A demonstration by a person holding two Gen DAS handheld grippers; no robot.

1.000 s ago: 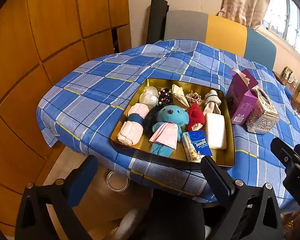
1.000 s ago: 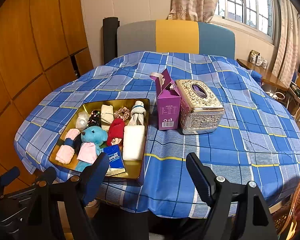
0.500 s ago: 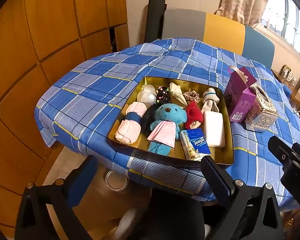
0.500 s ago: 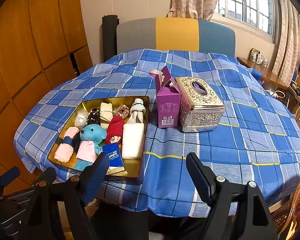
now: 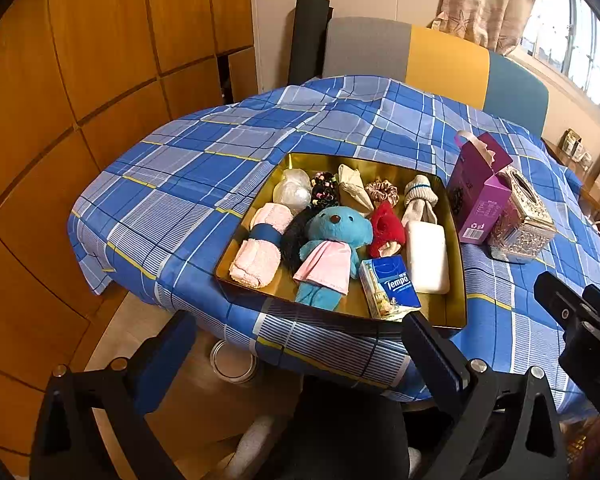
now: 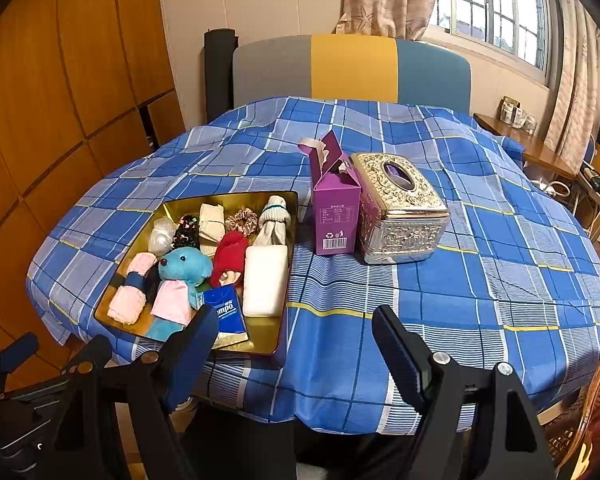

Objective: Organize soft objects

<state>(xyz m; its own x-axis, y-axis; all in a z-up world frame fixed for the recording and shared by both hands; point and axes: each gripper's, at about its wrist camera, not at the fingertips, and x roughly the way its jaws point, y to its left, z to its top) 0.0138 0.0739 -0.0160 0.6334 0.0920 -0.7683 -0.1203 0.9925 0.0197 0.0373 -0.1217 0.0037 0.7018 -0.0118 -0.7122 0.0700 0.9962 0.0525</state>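
Blue plaid tablecloth (image 6: 340, 340) bore a shallow gold metal tray (image 5: 456, 300); its turquoise plush bear (image 5: 332, 248), light and compressible, suited a torso grasp; both black two-finger grippers, left gripper (image 5: 296, 348) and right gripper (image 6: 296, 344), gaped empty.

- From my right wrist view, the tissue pack (image 6: 228, 314) is partly covered by my right gripper's (image 6: 296, 332) near finger.
- The bear's (image 6: 180, 280) legs sit behind that same finger.
- In the left wrist view, the dark bundle (image 5: 294, 236) beside the bear is half hidden; I cannot tell what it is.
- Print on the purple box (image 6: 336, 216) is too small to read.
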